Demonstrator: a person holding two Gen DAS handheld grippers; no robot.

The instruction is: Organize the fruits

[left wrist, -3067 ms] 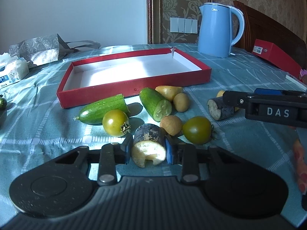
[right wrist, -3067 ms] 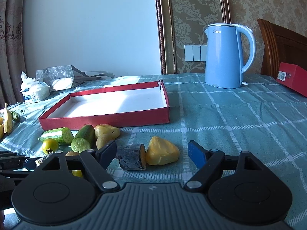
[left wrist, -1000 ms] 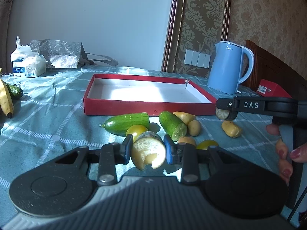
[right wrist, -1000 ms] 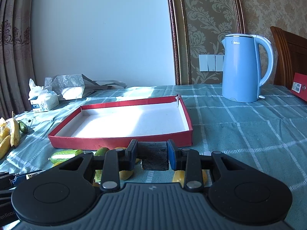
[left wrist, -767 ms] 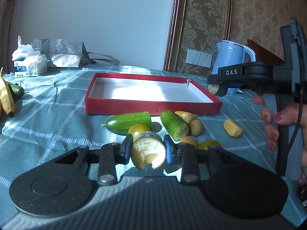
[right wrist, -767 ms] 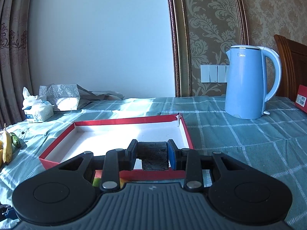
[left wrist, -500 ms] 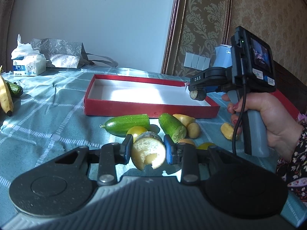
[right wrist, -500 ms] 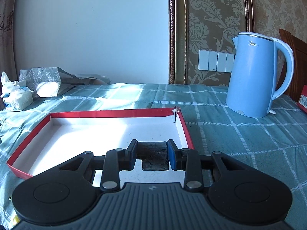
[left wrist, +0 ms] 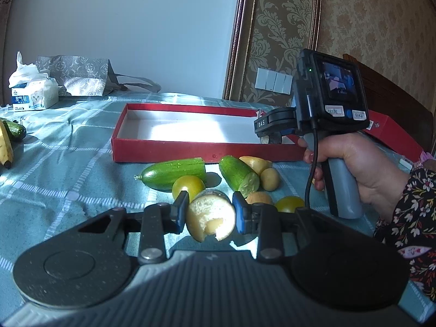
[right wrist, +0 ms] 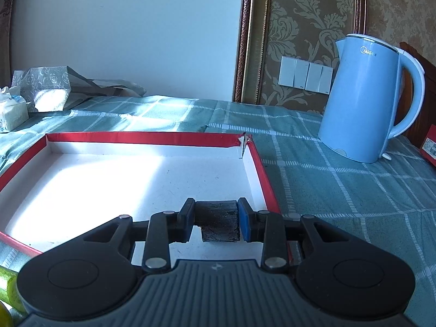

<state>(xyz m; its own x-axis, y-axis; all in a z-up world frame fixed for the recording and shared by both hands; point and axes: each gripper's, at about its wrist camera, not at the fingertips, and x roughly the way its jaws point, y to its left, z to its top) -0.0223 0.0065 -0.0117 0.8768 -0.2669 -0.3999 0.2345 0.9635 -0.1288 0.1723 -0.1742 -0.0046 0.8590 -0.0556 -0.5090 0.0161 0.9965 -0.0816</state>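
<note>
Between the left gripper (left wrist: 210, 212)'s two fingers sits a cut fruit piece (left wrist: 211, 218), clamped on both sides, its pale yellow spongy face turned toward the camera with a notch missing at the lower edge; its dark rind shows only as a thin line along the top. Much of what lies beyond those fingers is half hidden: a yellow-green tomato (left wrist: 188, 185) is cut off by the left finger, and a second one (left wrist: 289, 203) and a small potato (left wrist: 258, 197) peek out behind the right finger. Further ahead lie two cucumber halves (left wrist: 174, 172), then the red tray (left wrist: 190, 154) with its white floor.

The right gripper (right wrist: 217, 223) is closed on a dark chunk (right wrist: 218, 222), held just over the tray (right wrist: 260, 171) floor near its right wall. From the wrist view the chunk is only a shadowed, rough black block, so its cut face cannot be made out. In the left view it appears small under the gripper (left wrist: 271, 136), whose side reads "DAS"; the right hand (left wrist: 354, 163) wraps the grey handle.

Ahead and right of the right fingers stands a blue kettle (right wrist: 365, 103) marked "Midea". A tissue pack (left wrist: 32, 95) far left of the left fingers carries Chinese print too small to read. A banana (left wrist: 6, 147) is cut off at the frame edge.
</note>
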